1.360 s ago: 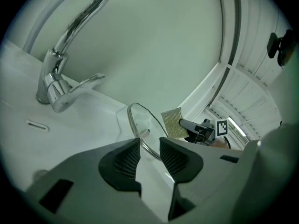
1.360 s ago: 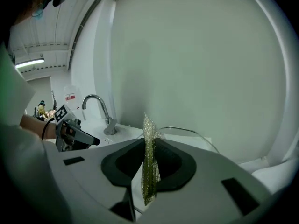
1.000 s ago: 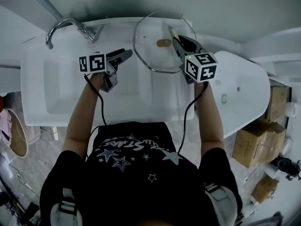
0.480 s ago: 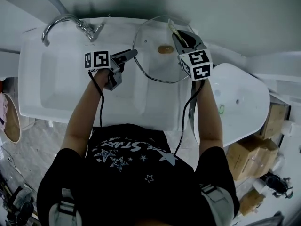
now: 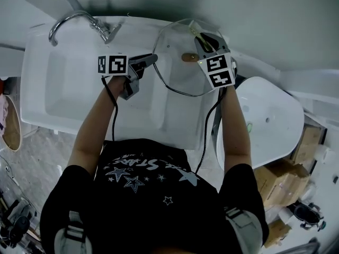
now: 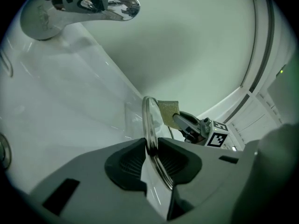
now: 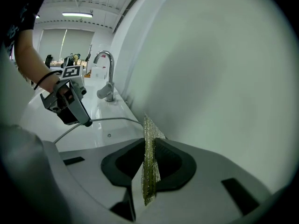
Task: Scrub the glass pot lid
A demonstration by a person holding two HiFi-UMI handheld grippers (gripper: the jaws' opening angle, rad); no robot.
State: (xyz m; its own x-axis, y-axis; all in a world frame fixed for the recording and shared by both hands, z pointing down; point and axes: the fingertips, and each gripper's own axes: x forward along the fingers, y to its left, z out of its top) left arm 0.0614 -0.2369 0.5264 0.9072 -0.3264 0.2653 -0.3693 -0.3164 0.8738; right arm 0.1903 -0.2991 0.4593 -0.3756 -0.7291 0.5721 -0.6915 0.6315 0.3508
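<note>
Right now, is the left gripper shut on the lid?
Shut: the left gripper has just closed, pinching the rim of the glass lid.

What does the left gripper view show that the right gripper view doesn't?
Only the left gripper view: the left gripper close up. Its jaws have just been closing and now clamp the rim of the glass lid between the pads.
Only the right gripper view: the right gripper pinching the scouring pad edge-on, the person's left forearm, and ceiling lights in the room behind.
Both: the faucet, the glass lid, the scouring pad, and the opposite gripper at a distance.
</note>
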